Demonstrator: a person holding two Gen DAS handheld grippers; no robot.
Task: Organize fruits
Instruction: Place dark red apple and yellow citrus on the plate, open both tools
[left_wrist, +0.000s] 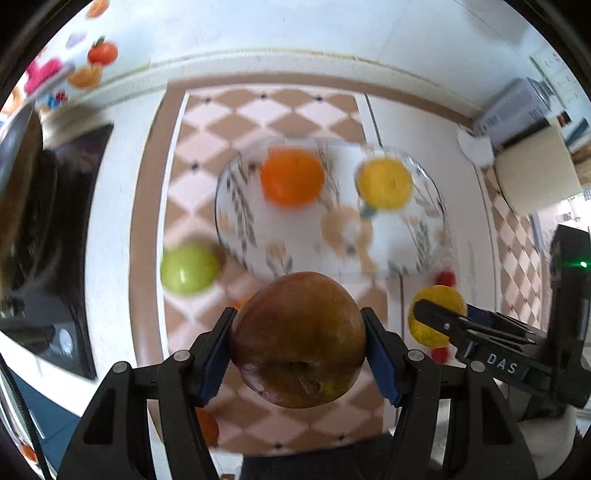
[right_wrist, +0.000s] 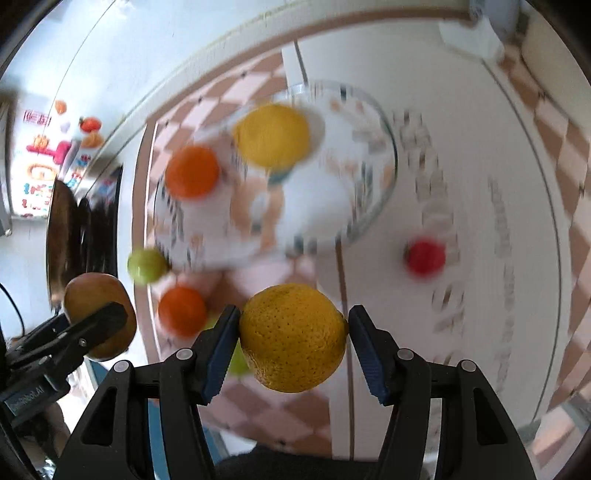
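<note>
The job looks about half done. The glass bowl (left_wrist: 258, 236) already holds an orange (left_wrist: 291, 176) and a yellow fruit (left_wrist: 385, 183). Two more are in the air just short of it: the left gripper (left_wrist: 298, 345) is clamped on a brown apple (left_wrist: 298, 339), the right gripper (right_wrist: 293, 338) on a lemon (right_wrist: 293, 338). Left on the tabletop (right_wrist: 461, 122): a green apple (left_wrist: 190, 268), a second orange (right_wrist: 181, 311) and a small red fruit (right_wrist: 424, 257). The tabletop wears a checked cloth (left_wrist: 273, 110); fruit stickers (left_wrist: 101, 51) dot the white wall.
</note>
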